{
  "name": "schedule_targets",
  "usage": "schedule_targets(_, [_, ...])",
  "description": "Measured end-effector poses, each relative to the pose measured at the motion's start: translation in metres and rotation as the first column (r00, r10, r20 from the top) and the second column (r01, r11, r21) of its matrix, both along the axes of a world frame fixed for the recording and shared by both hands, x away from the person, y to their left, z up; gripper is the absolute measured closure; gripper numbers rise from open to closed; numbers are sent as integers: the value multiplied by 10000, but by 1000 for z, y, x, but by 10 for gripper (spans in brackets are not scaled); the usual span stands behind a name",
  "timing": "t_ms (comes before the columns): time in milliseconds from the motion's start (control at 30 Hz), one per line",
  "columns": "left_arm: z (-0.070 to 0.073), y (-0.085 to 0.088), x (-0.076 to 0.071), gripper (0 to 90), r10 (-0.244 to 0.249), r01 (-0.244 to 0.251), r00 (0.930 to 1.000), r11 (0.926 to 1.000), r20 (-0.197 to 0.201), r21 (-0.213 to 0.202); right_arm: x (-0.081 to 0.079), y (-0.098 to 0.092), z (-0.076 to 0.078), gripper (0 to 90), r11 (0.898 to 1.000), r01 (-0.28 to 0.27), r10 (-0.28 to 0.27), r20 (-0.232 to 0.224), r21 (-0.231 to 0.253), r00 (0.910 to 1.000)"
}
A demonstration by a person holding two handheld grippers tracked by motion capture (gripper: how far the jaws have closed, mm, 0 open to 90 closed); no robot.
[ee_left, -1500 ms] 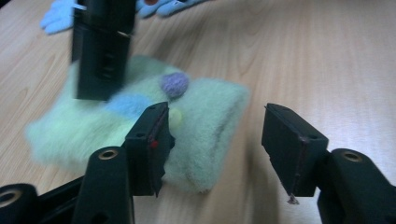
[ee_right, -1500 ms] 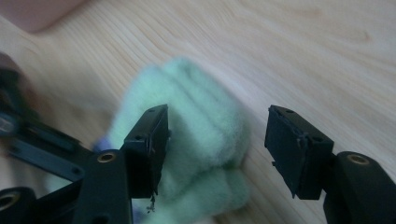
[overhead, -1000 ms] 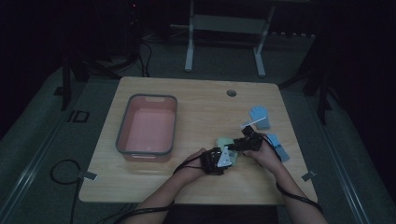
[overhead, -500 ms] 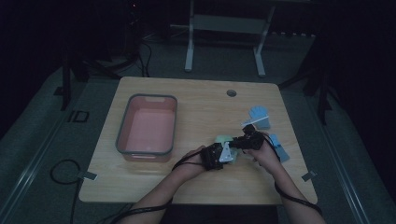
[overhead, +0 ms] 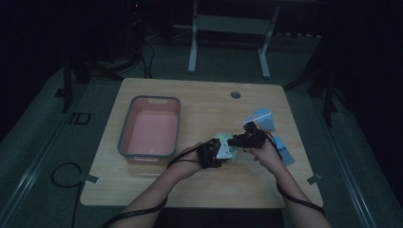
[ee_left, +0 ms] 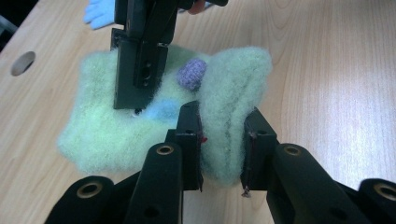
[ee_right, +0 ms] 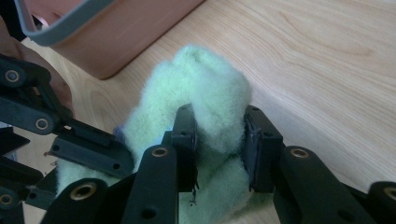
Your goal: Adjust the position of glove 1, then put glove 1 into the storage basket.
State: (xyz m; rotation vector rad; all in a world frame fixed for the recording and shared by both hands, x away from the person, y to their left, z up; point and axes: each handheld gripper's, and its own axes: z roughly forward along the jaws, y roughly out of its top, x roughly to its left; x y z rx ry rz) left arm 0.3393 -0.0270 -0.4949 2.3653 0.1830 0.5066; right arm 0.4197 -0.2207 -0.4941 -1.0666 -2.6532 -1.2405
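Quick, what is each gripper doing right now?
Left gripper: shut on the fuzzy green sock.
Right gripper: shut on the same sock.

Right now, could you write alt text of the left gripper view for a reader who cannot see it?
The left gripper pinches a fold of a fuzzy pale green sock between its black jaws, above a wooden table. The right gripper clamps the sock farther off, beside a small purple patch.

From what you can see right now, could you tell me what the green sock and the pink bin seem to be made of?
Green sock: fuzzy knit, probably chenille or fleece yarn; matte, with fibres standing off its edges and a small purple bobble.
Pink bin: looks like moulded plastic, smooth pink walls under a grey rim with rounded corners.
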Motion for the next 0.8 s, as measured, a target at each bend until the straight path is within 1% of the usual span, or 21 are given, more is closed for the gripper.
schedule_targets(200, [15, 12, 0, 738, 3, -3, 10000, 9999, -10, 161, 0, 12, 13, 690, 9999, -114, 113, 136, 91, 9998])
schedule_targets(300, [23, 19, 0, 739, 25, -29, 9999, 9996, 152, 268, 0, 20, 20, 690, 9998, -171, 168, 251, 125, 9995])
schedule_targets(333, [24, 21, -1, 739, 50, -56, 9997, 9997, 219, 244, 1, 22, 22, 690, 9997, -196, 193, 254, 114, 9995])
schedule_targets(400, [27, 27, -1, 739, 126, -130, 9997, 9998, 215, 174, 2, 27, 26, 690, 9996, -247, 242, 304, 149, 9992])
schedule_targets(467, [30, 31, -2, 739, 156, -163, 9995, 9996, 289, 225, 2, 33, 30, 690, 9994, -316, 312, 316, 127, 9990])
schedule_targets(633, [38, 46, -2, 739, 303, -311, 9992, 9989, 242, 345, 4, 50, 38, 689, 9988, -494, 492, 439, 40, 9978])
schedule_targets(700, [41, 52, -2, 739, 368, -381, 9989, 9984, 300, 418, 5, 58, 41, 689, 9985, -555, 554, 521, 10, 9971])
schedule_targets(800, [45, 62, -3, 739, 481, -500, 9980, 9976, 402, 476, 7, 70, 46, 690, 9975, -707, 706, 487, 8, 9963])
